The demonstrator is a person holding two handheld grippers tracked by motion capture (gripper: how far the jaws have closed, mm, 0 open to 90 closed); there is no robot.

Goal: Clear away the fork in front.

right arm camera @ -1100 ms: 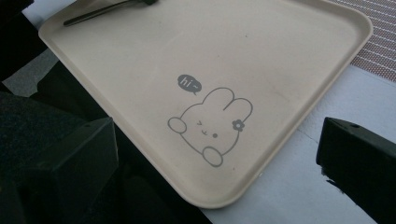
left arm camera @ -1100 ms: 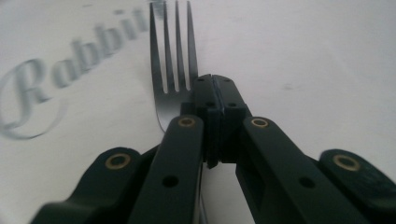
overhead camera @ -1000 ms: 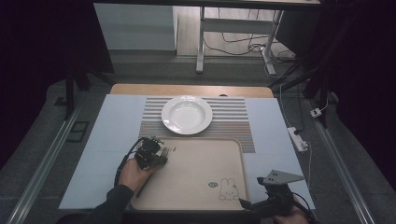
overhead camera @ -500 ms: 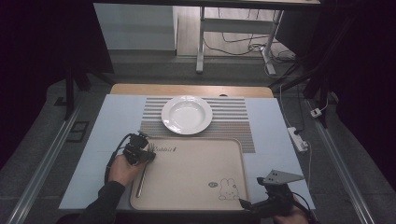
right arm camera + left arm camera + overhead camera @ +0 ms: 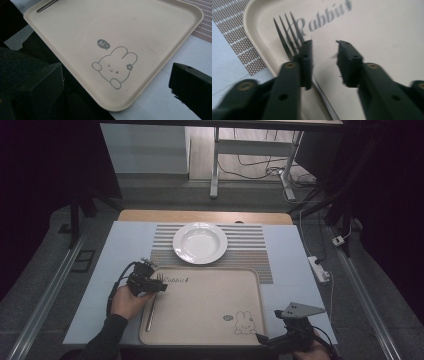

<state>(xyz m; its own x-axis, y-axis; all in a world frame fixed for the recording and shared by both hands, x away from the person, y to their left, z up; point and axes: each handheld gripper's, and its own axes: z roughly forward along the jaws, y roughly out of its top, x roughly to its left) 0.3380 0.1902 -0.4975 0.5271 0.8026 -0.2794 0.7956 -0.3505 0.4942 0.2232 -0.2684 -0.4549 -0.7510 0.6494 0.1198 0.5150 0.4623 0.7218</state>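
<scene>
A thin metal fork (image 5: 287, 35) with four slim tines lies flat in the smooth beige tray (image 5: 210, 320), along its rounded left rim. The left gripper (image 5: 324, 53) has just been opening: its black fingers (image 5: 305, 62) stand released, nothing pinched, the fork just outside the left finger, its handle running beneath it. The right gripper (image 5: 115, 85) hovers at the tray's near corner by the printed rabbit (image 5: 116, 66), its blocky fingers spread and empty.

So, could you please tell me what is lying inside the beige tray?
A fork lies along the beige tray's left edge, tines by the printed "Rabbit". The left gripper covers part of its handle.
</scene>
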